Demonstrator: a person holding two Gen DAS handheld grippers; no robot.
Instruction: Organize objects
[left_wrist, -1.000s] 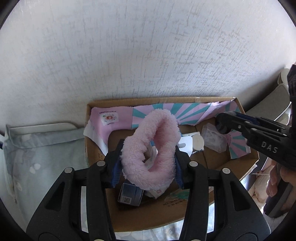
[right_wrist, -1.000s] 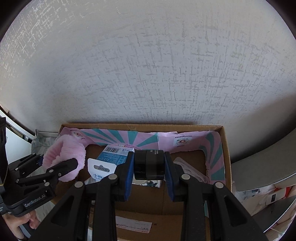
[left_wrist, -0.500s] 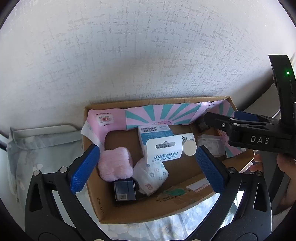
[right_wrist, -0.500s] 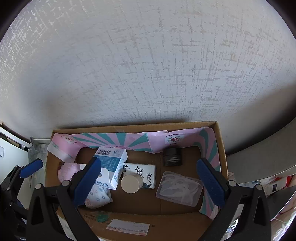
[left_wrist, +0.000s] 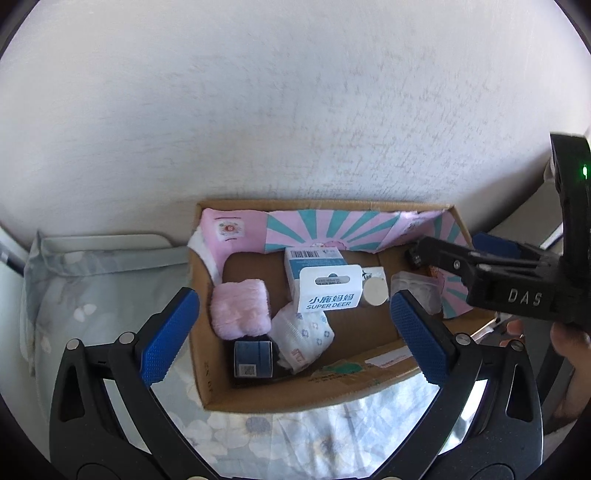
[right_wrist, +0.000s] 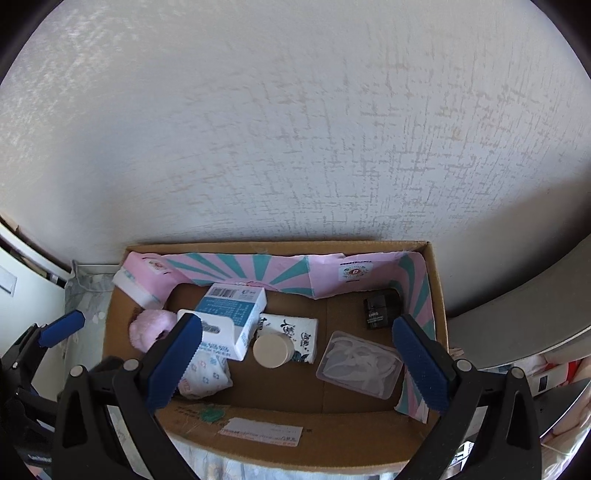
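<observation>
Both my grippers are empty now. My left gripper (left_wrist: 295, 332) has its jaws spread wide and hangs above the near edge of the cardboard box (left_wrist: 258, 400). My right gripper (right_wrist: 297, 354) is also wide open, with nothing between the jaws, above the same box (right_wrist: 436, 280).

I judge that most of the task is done, because many objects already lie inside the box. The pink fluffy band (left_wrist: 240, 314) rests at 9 o'clock of the box floor, touching the left wall. In the left view it looks like a folded roll with its long axis going from 9 to 3 o'clock, flat on the bottom. Just at its 6 o'clock side stands a small blue box (left_wrist: 253, 358). The small black box (right_wrist: 380, 312) sits in the far right corner, at about 2 o'clock in the right view; its label faces to me and it seems a little tilted. The white and blue carton (right_wrist: 232, 317) lies in the middle, its long axis from 1 to 7 o'clock, with the barcode end pointing to the wall. Near it are a round white jar (right_wrist: 272, 350) and a clear plastic case (right_wrist: 360, 363).

What is left, I cannot tell: no loose objects outside the box are clearly seen, only the flowered cloth (left_wrist: 92, 295) under it.
</observation>
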